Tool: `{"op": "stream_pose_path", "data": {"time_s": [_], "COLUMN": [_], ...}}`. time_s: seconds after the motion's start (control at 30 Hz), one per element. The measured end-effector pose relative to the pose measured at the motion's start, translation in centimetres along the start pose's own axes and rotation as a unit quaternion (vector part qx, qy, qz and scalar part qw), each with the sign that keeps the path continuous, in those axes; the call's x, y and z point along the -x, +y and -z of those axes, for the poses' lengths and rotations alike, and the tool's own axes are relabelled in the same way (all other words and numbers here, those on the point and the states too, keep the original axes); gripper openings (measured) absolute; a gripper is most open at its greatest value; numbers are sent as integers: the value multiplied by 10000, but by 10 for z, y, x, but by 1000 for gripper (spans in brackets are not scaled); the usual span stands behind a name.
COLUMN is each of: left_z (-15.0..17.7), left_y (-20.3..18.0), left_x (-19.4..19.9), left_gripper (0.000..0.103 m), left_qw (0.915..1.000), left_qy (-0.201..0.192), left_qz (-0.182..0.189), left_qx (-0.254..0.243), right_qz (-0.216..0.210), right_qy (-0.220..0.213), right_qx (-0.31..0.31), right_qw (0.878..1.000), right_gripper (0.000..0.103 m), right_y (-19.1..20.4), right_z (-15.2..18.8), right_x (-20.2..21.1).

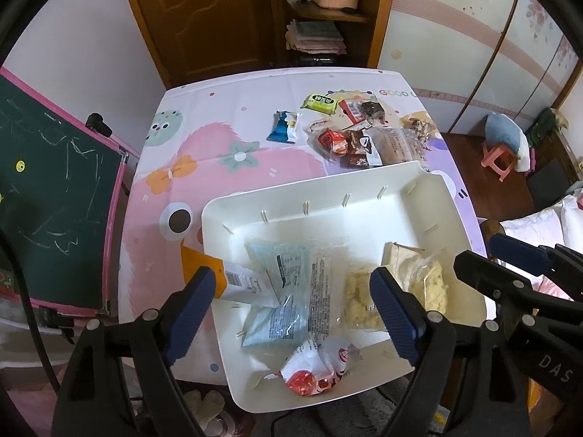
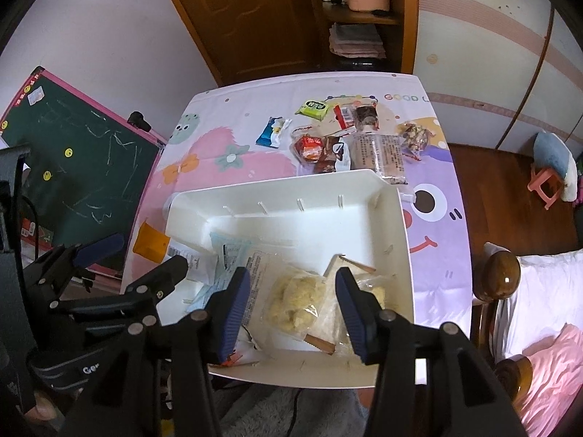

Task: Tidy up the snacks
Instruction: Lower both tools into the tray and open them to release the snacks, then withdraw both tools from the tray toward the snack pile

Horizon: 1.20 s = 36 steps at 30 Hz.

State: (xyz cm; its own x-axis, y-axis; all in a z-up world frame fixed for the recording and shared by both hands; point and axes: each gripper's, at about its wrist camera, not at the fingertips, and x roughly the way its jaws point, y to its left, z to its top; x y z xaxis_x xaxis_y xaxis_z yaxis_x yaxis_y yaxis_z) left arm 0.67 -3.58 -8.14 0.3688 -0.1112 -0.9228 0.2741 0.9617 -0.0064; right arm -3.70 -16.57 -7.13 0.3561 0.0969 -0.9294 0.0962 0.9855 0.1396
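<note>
Several packets already lie in the white bin point(image 1: 430, 196) at the table's point(image 1: 204, 116) near edge; perhaps seven loose snacks point(image 1: 349, 127) remain beyond it. Left claw point(image 1: 295, 313) and right claw point(image 2: 291, 313) hover wide open, empty.

Left tool point(image 1: 295, 313) and right tool point(image 2: 293, 315) agape, empty.

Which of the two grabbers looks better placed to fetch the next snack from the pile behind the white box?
Probably the right gripper: it is open and empty, and the snack pile lies toward the table's right side beyond the white bin. The left gripper, also open and empty, sits farther left, so it would cross over. The blue packet suits left.
</note>
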Motion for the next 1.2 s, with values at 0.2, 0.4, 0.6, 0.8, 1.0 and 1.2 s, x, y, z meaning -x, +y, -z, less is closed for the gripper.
{"op": "stream_pose_path", "data": {"time_s": [0.2, 0.4, 0.6, 0.8, 1.0, 1.2], "left_z": [-8, -18, -34, -61, -97, -145], "left_y": [-8, -15, -15, -7, 1, 2], "left_x": [0, -3, -5, 2, 6, 5], "left_gripper": [86, 86, 86, 86, 87, 92], "left_qw": [9999, 9995, 9992, 9986, 9980, 9955], "left_qy": [-15, 5, -15, -196, -362, -663], "left_qz": [-9, -44, -120, -231, -247, -315], "left_qx": [-153, -299, -385, -423, -464, -592], "right_qz": [3, -9, 3, 86, 258, 485], "right_qy": [-32, -20, -36, -123, -256, -419], "right_qx": [-117, -227, -350, -492, -582, -678], "right_qw": [9999, 9997, 9994, 9987, 9976, 9956], "right_gripper": [49, 49, 49, 49, 49, 49], "right_y": [-9, -17, -26, -39, -53, -77], "right_z": [-4, -9, -18, -34, -62, -104], "right_x": [2, -1, -5, -4, 0, 6]}}
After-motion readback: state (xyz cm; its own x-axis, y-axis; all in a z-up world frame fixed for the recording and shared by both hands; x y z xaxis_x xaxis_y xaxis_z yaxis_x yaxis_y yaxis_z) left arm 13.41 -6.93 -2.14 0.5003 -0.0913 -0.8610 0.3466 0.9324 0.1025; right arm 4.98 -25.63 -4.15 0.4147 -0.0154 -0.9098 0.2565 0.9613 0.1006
